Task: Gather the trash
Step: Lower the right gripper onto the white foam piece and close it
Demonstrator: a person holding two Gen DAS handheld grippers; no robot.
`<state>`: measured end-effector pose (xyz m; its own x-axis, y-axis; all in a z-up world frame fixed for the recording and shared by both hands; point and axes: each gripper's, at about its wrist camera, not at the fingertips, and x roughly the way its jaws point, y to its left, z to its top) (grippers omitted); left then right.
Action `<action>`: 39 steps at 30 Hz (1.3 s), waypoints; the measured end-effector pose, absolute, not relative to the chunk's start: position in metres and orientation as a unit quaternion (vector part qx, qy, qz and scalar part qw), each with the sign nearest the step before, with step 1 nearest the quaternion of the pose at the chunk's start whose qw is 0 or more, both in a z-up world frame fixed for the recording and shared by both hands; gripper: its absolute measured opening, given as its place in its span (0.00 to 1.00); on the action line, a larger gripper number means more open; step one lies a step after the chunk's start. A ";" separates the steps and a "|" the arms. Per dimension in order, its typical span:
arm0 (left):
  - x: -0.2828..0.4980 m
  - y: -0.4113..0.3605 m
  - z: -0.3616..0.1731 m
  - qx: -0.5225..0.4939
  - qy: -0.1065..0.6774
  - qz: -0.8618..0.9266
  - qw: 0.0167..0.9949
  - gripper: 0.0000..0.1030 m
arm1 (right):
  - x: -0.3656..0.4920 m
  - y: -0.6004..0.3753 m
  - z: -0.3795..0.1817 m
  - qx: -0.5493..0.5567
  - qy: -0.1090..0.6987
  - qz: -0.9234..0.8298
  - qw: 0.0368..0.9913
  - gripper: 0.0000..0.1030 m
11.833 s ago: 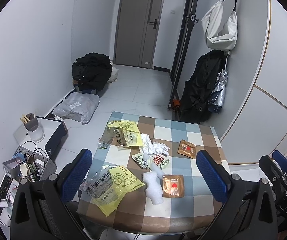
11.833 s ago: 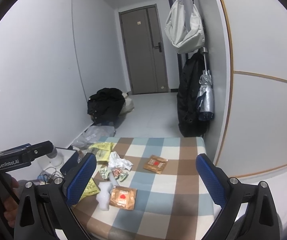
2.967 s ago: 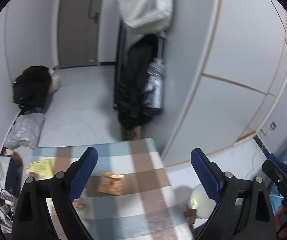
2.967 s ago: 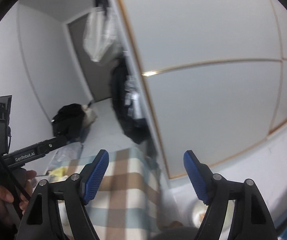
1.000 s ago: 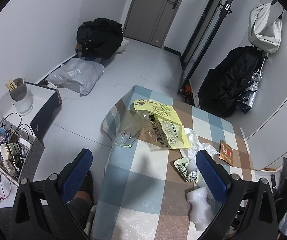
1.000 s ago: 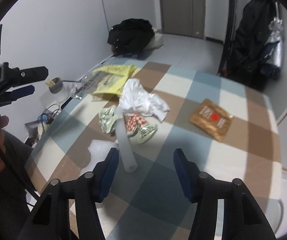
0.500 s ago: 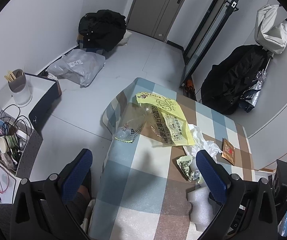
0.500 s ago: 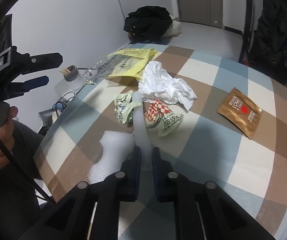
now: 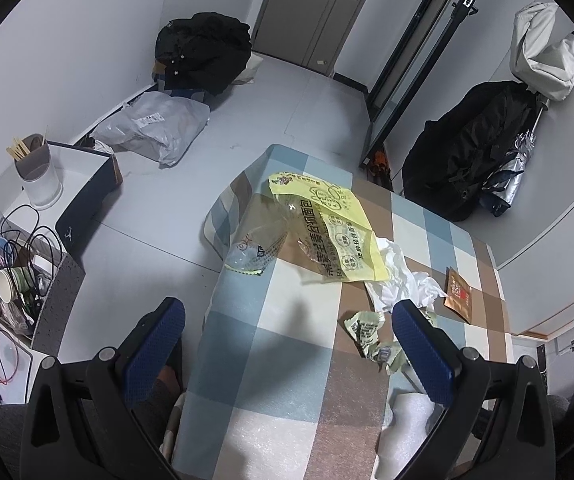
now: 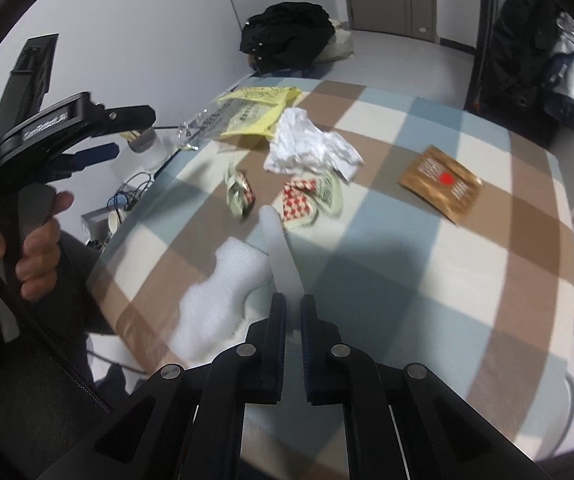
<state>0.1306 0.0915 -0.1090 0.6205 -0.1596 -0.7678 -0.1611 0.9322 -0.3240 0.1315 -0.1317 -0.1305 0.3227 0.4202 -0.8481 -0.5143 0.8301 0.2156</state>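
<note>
Left wrist view: your left claw hangs with jaws wide apart and nothing between them, over the near blue-and-cream part of the checked desk. The yellow noodle bag with its clear half lies toward the far corner, partly over the edge; a careless sweep there would likely tip it to the floor. The crumpled white tissue sits just beside it, and the green wrappers lie close to your right pad, so a blind close risks catching only a corner. Right wrist view: your right claw is clamped on the near end of the white foam piece, whose narrow neck runs out ahead while its broad part spreads left on the desk. The hold looks thin and near the tip, so a quick lift may let the foam bend, tear or slip out. The red-checked wrapper touches the foam's far tip and could be dragged along. The brown sachet lies well apart, to the right.
</note>
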 end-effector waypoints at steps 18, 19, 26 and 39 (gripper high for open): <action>0.130 0.078 -0.113 -0.171 0.450 -0.012 0.876 0.99 | 0.108 -0.176 -0.149 -0.051 0.544 0.242 0.802 0.18; 0.130 0.077 -0.113 -0.169 0.451 -0.012 0.876 0.99 | 0.109 -0.174 -0.148 -0.056 0.538 0.245 0.805 0.18; 0.128 0.075 -0.115 -0.151 0.456 -0.015 0.877 0.99 | 0.127 -0.155 -0.143 -0.063 0.517 0.272 0.809 0.37; 0.125 0.058 -0.119 -0.119 0.475 -0.045 0.871 0.99 | 0.165 -0.136 -0.161 -0.091 0.533 0.277 0.794 0.18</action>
<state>0.1249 0.0582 -0.1185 0.5451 -0.1918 -0.8162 -0.0347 0.9675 -0.2506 0.1654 -0.1364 -0.1610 0.2784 0.3427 -0.8972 -0.5377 0.8297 0.1501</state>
